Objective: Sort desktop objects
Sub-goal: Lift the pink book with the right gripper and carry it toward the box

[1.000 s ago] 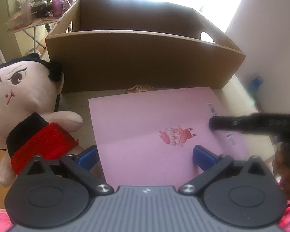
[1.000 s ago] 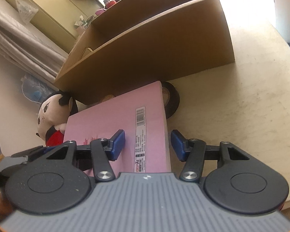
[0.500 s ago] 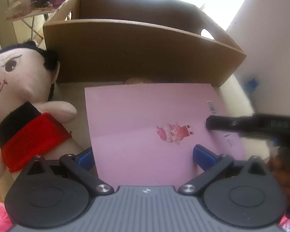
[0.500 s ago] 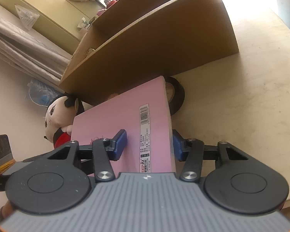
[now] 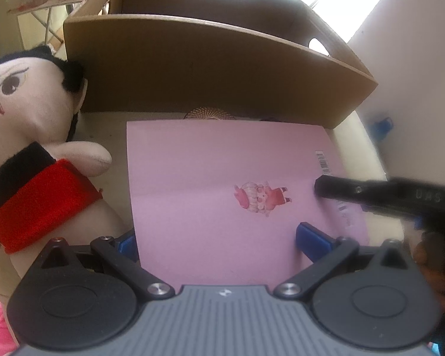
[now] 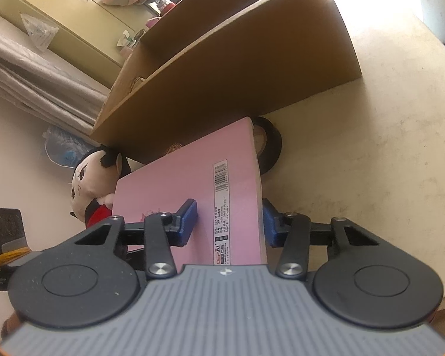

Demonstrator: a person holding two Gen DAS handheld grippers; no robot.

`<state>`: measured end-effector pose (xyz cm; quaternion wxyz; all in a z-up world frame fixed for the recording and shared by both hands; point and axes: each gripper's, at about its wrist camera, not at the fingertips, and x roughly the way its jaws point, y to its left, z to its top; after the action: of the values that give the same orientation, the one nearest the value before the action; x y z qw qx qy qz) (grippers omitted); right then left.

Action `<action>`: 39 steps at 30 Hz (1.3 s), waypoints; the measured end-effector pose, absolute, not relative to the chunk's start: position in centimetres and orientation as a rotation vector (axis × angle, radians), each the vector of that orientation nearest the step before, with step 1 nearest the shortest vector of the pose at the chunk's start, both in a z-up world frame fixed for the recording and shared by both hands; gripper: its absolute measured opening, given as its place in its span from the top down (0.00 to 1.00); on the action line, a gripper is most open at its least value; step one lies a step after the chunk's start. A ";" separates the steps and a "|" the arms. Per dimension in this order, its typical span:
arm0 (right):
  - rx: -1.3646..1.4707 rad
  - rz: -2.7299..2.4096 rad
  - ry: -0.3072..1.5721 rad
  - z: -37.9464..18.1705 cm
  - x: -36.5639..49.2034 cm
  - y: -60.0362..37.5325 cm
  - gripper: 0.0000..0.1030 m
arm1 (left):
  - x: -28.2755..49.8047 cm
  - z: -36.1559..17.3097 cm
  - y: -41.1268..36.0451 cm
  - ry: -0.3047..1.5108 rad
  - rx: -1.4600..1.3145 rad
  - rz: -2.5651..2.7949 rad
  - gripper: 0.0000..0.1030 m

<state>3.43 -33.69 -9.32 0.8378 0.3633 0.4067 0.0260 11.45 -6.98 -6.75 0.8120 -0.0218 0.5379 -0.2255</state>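
Observation:
A pink notebook with a small cartoon and a barcode is held tilted above the table in front of a cardboard box. My left gripper is wide open, with one finger under the notebook's near edge and one on top of it. My right gripper is shut on the notebook's barcode edge, one finger on top and one below; its finger shows in the left wrist view. A plush doll with black hair and a red band lies to the left.
A black tape roll and a round woven disc lie on the table under the notebook's far edge, by the box wall. The beige table extends to the right. A cluttered side table stands behind the box.
The notebook has been lifted and tilted higher toward the box. The right gripper's fingers have closed onto its edge. The left gripper stayed open under it.

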 end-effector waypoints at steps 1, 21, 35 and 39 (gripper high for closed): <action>0.767 0.053 0.860 -9.2 3.4 -33.6 0.58 | 11.4 -6.7 -6.9 1.147 -0.047 -0.480 0.00; 0.671 0.038 0.816 -6.7 2.9 -32.4 0.64 | 11.1 -4.9 -5.7 1.066 -0.067 -0.484 0.00; 0.597 0.044 0.782 -4.8 2.6 -31.7 0.64 | 9.0 -3.6 -6.2 1.018 -0.035 -0.477 0.00; 0.566 0.041 0.772 -4.1 2.5 -31.4 0.64 | 8.9 -3.2 -6.5 1.011 -0.027 -0.475 0.00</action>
<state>2.54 -31.45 -4.09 0.8874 0.2723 0.3715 0.0199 8.92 -6.49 -3.23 0.8479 -0.0128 0.4795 -0.2255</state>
